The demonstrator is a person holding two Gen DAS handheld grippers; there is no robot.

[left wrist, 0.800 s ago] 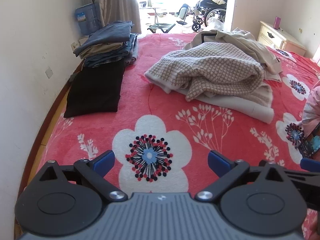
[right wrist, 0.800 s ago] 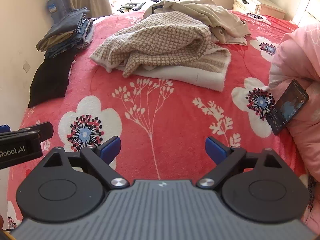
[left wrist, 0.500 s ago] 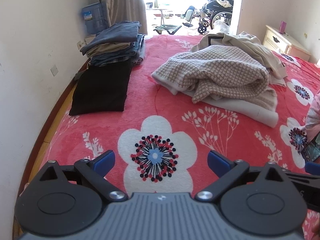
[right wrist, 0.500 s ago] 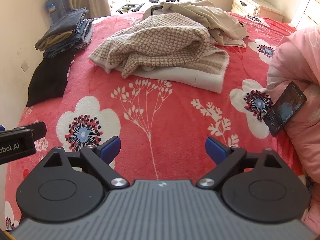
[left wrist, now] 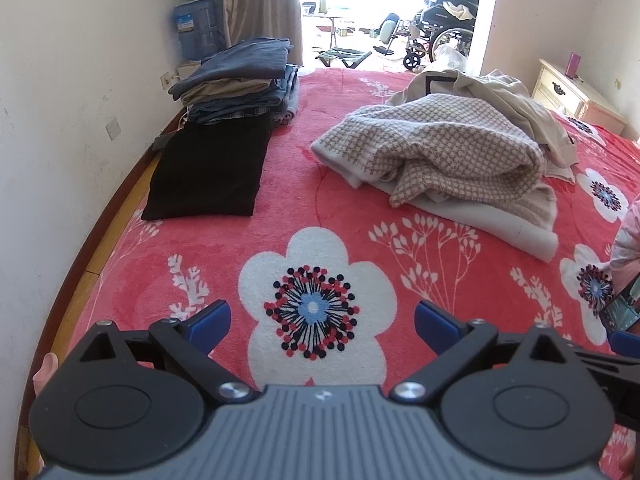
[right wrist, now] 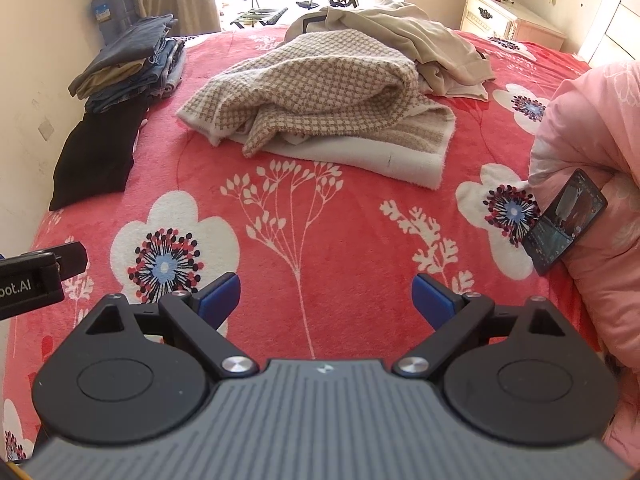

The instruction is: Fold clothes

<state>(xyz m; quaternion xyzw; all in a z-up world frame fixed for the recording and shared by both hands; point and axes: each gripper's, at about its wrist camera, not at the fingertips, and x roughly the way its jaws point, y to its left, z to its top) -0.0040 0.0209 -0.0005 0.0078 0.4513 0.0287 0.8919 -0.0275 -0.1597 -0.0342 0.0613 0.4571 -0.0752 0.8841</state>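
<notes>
A crumpled beige checked garment [left wrist: 444,152] [right wrist: 320,84] lies mid-bed on a cream layer, with a beige jacket [left wrist: 508,100] [right wrist: 420,40] heaped behind it. A folded black garment [left wrist: 212,168] [right wrist: 100,152] lies flat at the left edge. A stack of folded clothes [left wrist: 244,80] [right wrist: 132,64] stands behind it. My left gripper [left wrist: 322,322] is open and empty above the red floral blanket [left wrist: 320,220]. My right gripper [right wrist: 326,298] is open and empty too, well short of the pile. The left gripper's side shows in the right wrist view [right wrist: 36,280].
A phone [right wrist: 564,224] leans against a pink quilt [right wrist: 592,152] on the right. A white wall [left wrist: 60,120] runs along the bed's left edge. A nightstand [right wrist: 508,20] stands at the back right; a doorway with a wheelchair [left wrist: 444,36] is beyond the bed.
Both grippers have drawn back and lifted slightly, so the pile and folded stack sit lower and further away in view. Both stay open and empty.
</notes>
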